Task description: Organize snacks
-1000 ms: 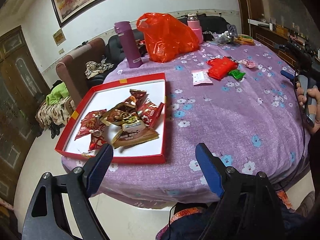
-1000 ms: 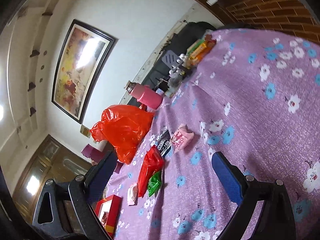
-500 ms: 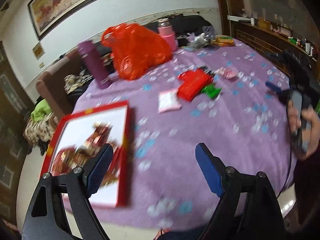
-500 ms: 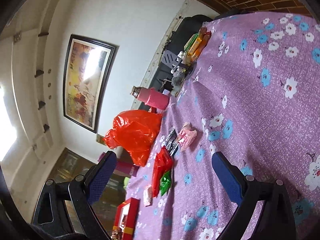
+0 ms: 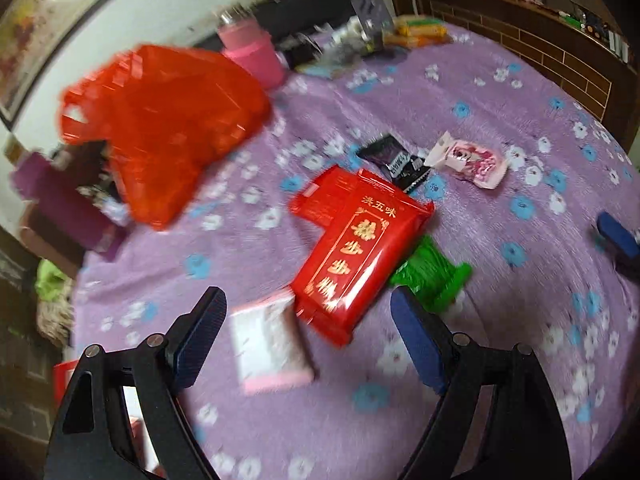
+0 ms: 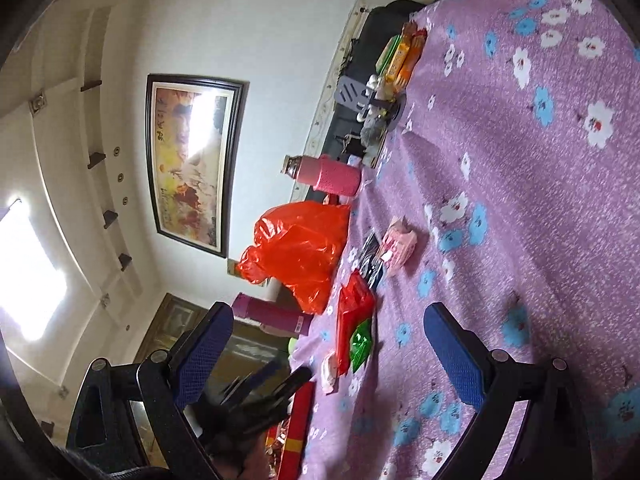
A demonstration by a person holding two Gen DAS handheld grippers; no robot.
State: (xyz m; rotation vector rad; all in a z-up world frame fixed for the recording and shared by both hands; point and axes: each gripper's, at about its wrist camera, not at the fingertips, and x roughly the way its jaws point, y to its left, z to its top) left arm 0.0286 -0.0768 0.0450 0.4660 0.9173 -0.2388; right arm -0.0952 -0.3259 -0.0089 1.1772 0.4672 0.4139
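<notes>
In the left wrist view my left gripper (image 5: 308, 332) is open and empty, hovering just above a white-pink snack packet (image 5: 272, 350) and a large red packet (image 5: 356, 248). A green packet (image 5: 434, 276), a black packet (image 5: 394, 160) and a pink packet (image 5: 474, 160) lie beyond on the purple floral tablecloth (image 5: 500, 312). My right gripper (image 6: 324, 356) is open and empty, tilted sideways over the table; its view shows the red packet (image 6: 352, 320), the green packet (image 6: 361, 344), the red tray's edge (image 6: 296, 432) and the left gripper (image 6: 264, 392).
A red plastic bag (image 5: 160, 120), a pink flask (image 5: 250, 54) and a purple flask (image 5: 56, 200) stand at the back left. Clutter and orange packs (image 5: 416, 34) lie at the far edge. A brick-patterned cabinet (image 5: 560, 60) flanks the table's right.
My left gripper swung right and forward, away from the red tray to the loose packets in the table's middle. My right gripper rolled sideways, so its view tilted; the left gripper came into its view.
</notes>
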